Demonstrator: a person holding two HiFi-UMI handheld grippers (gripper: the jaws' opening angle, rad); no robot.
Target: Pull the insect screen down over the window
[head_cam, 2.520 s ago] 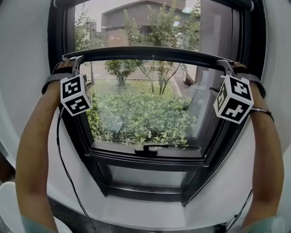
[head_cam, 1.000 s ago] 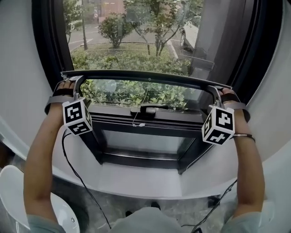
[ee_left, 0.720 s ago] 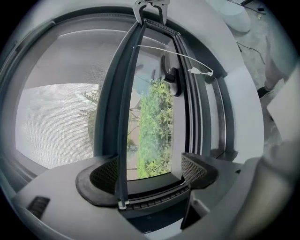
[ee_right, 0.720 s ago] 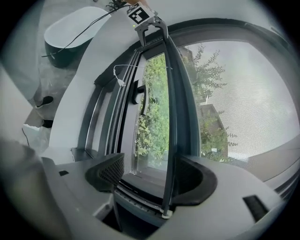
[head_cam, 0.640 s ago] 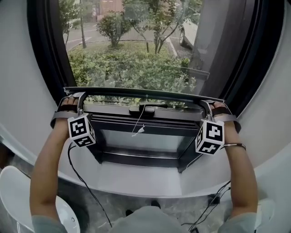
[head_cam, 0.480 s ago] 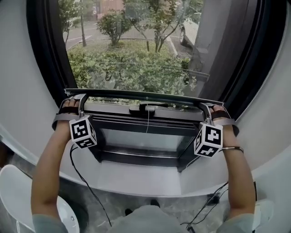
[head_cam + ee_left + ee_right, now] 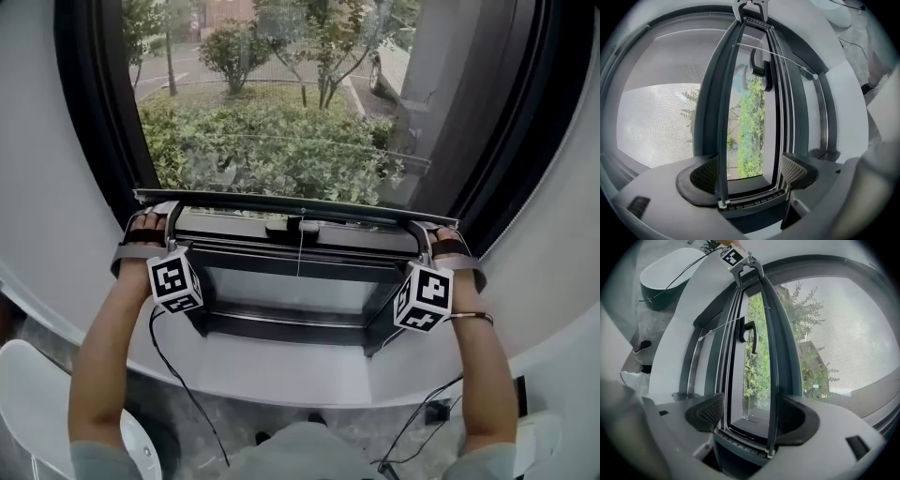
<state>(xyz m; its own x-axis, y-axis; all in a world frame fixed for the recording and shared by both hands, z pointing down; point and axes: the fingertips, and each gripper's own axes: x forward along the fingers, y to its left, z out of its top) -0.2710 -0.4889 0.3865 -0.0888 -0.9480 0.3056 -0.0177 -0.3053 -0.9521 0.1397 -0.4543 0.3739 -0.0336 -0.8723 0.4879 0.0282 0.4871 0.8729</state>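
The insect screen's dark bottom bar (image 7: 300, 202) runs across the window just above the lower frame, with grey mesh (image 7: 281, 122) stretched above it. My left gripper (image 7: 169, 214) sits at the bar's left end and my right gripper (image 7: 419, 230) at its right end. In the left gripper view the bar (image 7: 723, 117) lies against one pad (image 7: 705, 176), far from the other pad (image 7: 793, 168); the left gripper (image 7: 750, 173) is open. The right gripper (image 7: 752, 416) is also open, with the bar (image 7: 772, 357) against one side.
A black window handle (image 7: 292, 226) sits on the lower frame under the bar, with a thin pull cord (image 7: 300, 246) hanging beside it. A white curved sill (image 7: 281, 370) lies below. Cables (image 7: 178, 375) trail to the floor near a white rounded object (image 7: 28, 403).
The bar has travelled from mid-window down to just above the lower frame, with both grippers going down at its ends. The mesh now covers most of the pane.
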